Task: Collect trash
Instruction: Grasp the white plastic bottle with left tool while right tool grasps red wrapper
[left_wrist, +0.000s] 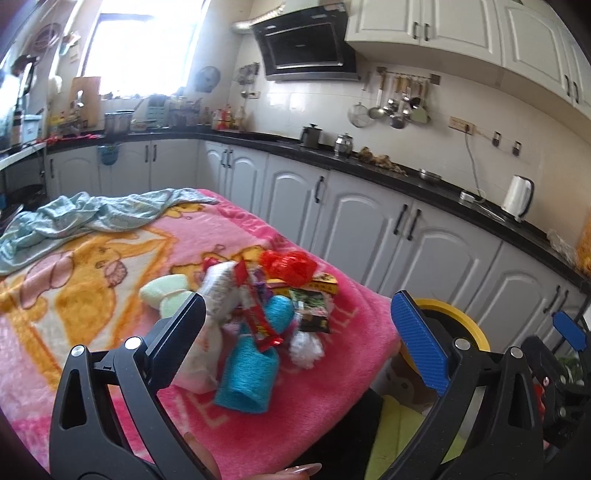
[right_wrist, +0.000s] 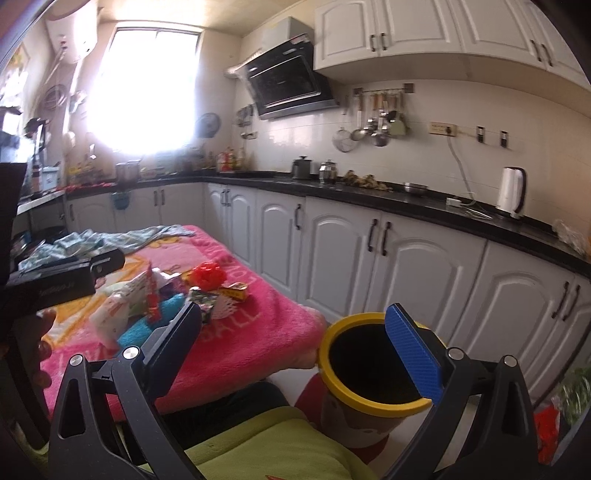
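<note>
Left hand-held gripper (left_wrist: 299, 328): released, jaws spread wide and holding nothing; it hangs just above the near end of the trash pile.

Right hand-held gripper (right_wrist: 306, 343): also released and empty, its blue-padded finger over the mouth of the bin, its dark finger near the edge of the surface.

Bin (right_wrist: 334, 332): yellow-rimmed, standing just off the corner of the surface, below its level; the inside reads dark, and I cannot tell whether anything lies in it.

Trash pile (left_wrist: 258, 306): heaped on the pink blanket (left_wrist: 110, 280) near the bin-side corner. A blue knitted tube (left_wrist: 247, 384) lies nearest, a red wrapper (left_wrist: 258, 325) across it, a white crumpled bag (left_wrist: 218, 291) to the left, a dark snack packet (left_wrist: 312, 310) to the right, a red net ball (left_wrist: 291, 266) and a yellow box (left_wrist: 325, 284) behind.

Step in hand: by my judgement, picking the first piece.

How to do it well: take the topmost, loosest item, probably the red wrapper, so nothing else drags along; close on one piece only, clear of the blanket's pile; lift before swinging across to the bin.

Risk: the pieces overlap, so a deep bite may gather two.

Farther off: a pale blue cloth (left_wrist: 92, 218) bunched at the far end of the blanket, well apart from the trash.
</note>
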